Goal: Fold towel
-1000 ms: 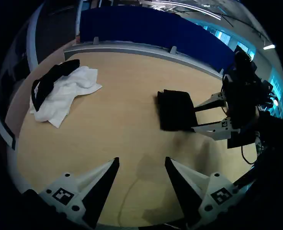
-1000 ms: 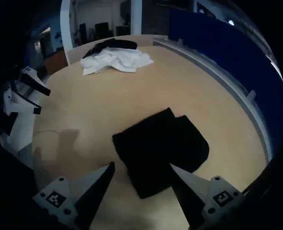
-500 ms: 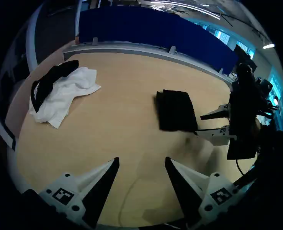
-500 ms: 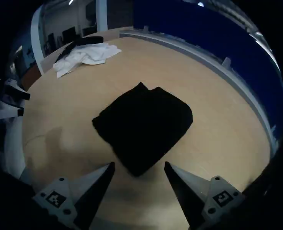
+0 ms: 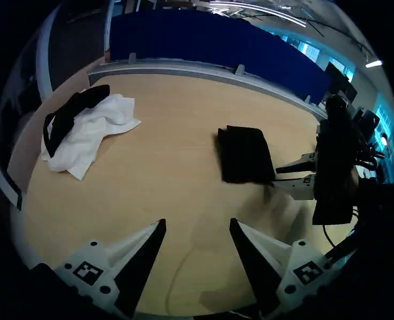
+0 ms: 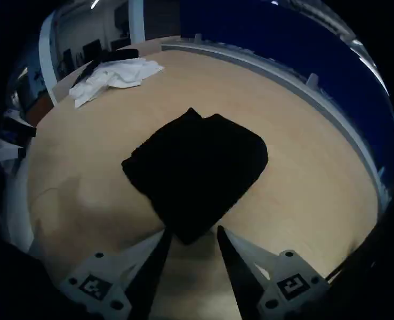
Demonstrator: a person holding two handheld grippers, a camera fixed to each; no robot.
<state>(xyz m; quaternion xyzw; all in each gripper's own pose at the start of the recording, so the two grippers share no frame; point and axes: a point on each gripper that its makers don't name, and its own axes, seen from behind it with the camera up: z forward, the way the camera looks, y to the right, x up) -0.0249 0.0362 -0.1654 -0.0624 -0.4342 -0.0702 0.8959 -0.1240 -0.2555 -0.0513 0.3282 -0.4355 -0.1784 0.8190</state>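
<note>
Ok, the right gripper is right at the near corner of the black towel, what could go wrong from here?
The black towel lies in folded layers, so the right gripper, fingers either side of that corner, may pinch only some layers and spoil the fold. The left gripper is open over bare table, apart from the towel, so a one-sided pull may drag it instead of folding it.

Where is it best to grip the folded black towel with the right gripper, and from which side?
I would take the black towel by its near corner, which points between the open fingers of the right gripper. Come in low along the table from that side: the towel lies flat, and this corner juts out.
</note>
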